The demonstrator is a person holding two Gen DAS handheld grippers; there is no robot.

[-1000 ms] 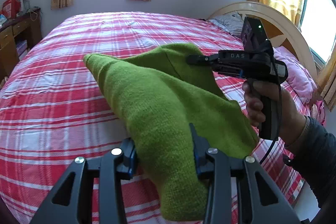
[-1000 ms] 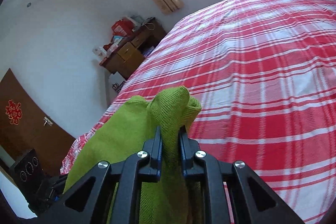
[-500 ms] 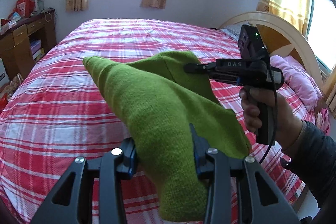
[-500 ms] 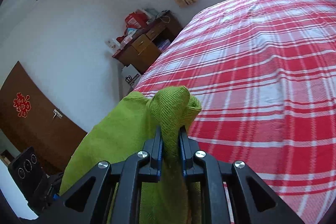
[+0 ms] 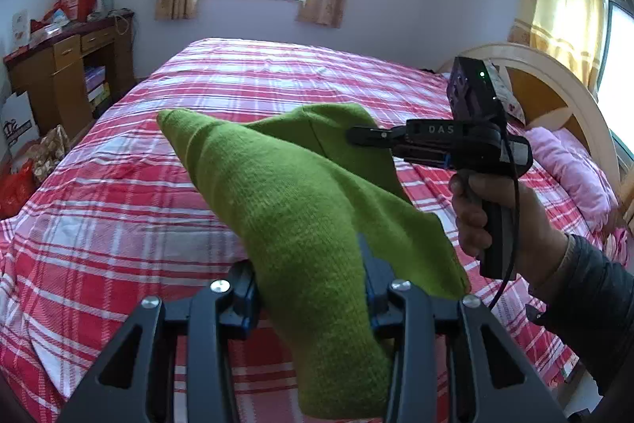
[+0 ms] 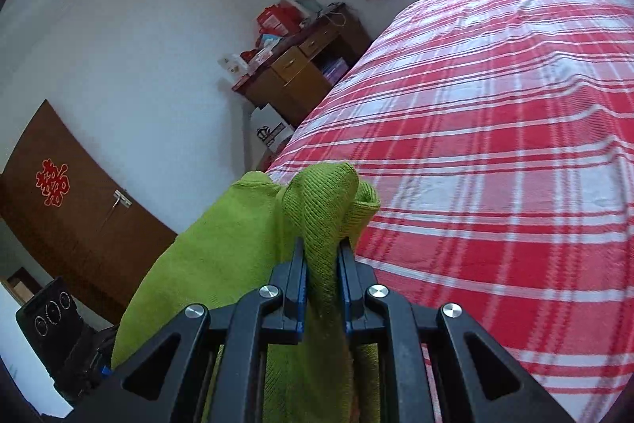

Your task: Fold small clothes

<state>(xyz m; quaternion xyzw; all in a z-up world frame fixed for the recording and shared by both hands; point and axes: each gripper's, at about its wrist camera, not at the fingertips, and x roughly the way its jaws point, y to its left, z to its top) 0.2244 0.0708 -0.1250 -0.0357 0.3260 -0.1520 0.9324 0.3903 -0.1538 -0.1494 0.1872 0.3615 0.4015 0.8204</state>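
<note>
A green knitted garment [image 5: 293, 201] hangs in the air above the bed, stretched between both grippers. My left gripper [image 5: 309, 272] is shut on a thick bunch of it at the near end. In the left wrist view my right gripper [image 5: 356, 136], held by a hand [image 5: 487, 217] in a dark sleeve, grips the far edge of the cloth. The right wrist view shows the same gripper [image 6: 321, 252] shut on a folded wad of the green garment [image 6: 321, 201], whose end bulges past the fingertips. The rest of the cloth drapes down to the left.
A bed with a red and white plaid cover [image 5: 119, 209] lies under the garment. Pink pillows [image 5: 570, 169] and a curved headboard [image 5: 554, 74] are at the right. A wooden desk [image 5: 67, 66] with clutter stands at the left wall, and a brown door [image 6: 59, 201] lies beyond it.
Both grippers have carried the garment sideways over the bed, still held taut. The window and desk have slid rightwards in both views. Neither grip has changed.
</note>
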